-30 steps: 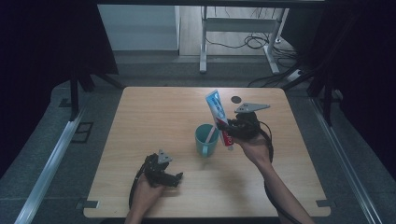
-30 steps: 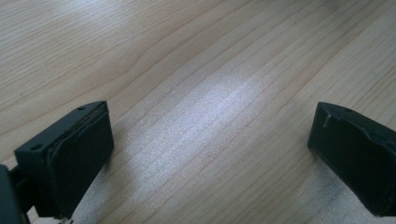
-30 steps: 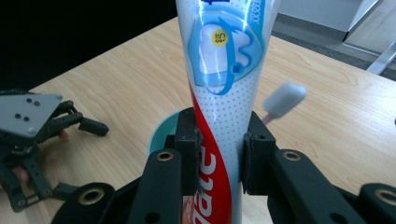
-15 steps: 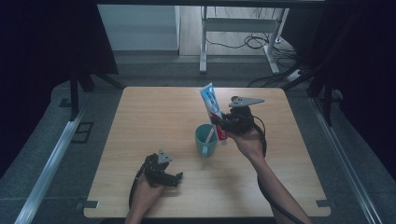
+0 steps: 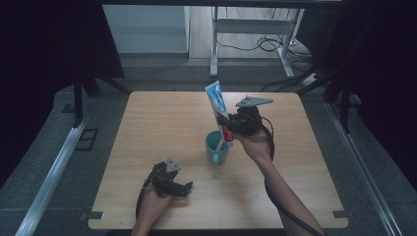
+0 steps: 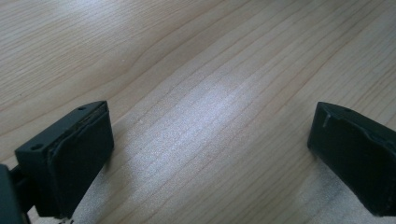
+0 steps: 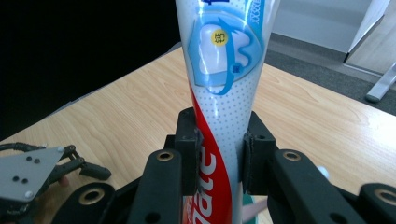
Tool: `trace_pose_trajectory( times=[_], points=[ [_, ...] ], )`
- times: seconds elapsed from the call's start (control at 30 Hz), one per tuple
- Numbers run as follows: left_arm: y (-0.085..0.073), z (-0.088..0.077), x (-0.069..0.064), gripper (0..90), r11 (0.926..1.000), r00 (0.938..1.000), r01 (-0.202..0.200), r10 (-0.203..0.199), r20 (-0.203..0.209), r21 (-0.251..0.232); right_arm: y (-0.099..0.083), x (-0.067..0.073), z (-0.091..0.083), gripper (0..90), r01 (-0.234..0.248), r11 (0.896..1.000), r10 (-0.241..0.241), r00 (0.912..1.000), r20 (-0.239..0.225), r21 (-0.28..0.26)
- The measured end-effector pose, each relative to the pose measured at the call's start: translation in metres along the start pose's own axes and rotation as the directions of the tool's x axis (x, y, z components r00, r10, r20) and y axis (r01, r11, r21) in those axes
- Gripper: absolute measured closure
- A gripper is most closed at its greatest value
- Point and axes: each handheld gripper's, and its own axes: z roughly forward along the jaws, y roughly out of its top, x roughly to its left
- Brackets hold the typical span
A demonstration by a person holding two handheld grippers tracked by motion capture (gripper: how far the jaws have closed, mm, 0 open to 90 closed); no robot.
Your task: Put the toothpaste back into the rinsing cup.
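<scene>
A white, blue and red toothpaste tube [image 5: 218, 104] stands almost upright, cap end down, with my right gripper [image 5: 227, 126] shut on its lower part. In the right gripper view the two pads [image 7: 186, 149] press the tube [image 7: 224, 93] from both sides. The tube's lower end hangs just above the rim of a teal mug [image 5: 216, 148] at the middle of the wooden table [image 5: 162, 118]. My left gripper [image 5: 184, 187] lies near the table's front left, jaws wide open. In the left gripper view [image 6: 210, 149] only bare wood lies between them.
Behind the table stand a white metal desk frame [image 5: 216, 44] and cables [image 5: 268, 44] on the floor. Dark curtains close both sides. A metal rail [image 5: 54, 167] runs along the floor at the left. The left gripper [image 7: 88, 169] lies low at the left of the right gripper view.
My right gripper has carried the toothpaste tube to the left and a little up, from beside the mug to over its rim. The left gripper has stayed where it was.
</scene>
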Motion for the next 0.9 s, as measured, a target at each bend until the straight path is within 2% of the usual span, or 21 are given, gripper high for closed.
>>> trace_pose_trajectory(
  times=[0.27,0.9],
  points=[
    [0.000,0.000,0.000,0.4,1.0000,1.0000,0.000,0.000,0.000,0.000,0.000,0.005,0.012,71.9,0.012,1.000,-0.012,0.9999,-0.003,-0.006],
    [0.000,0.000,0.000,0.3,1.0000,1.0000,-0.001,0.001,0.000,0.002,-0.022,0.005,0.033,71.9,0.011,1.000,-0.011,0.9999,0.002,-0.001]
  ],
)
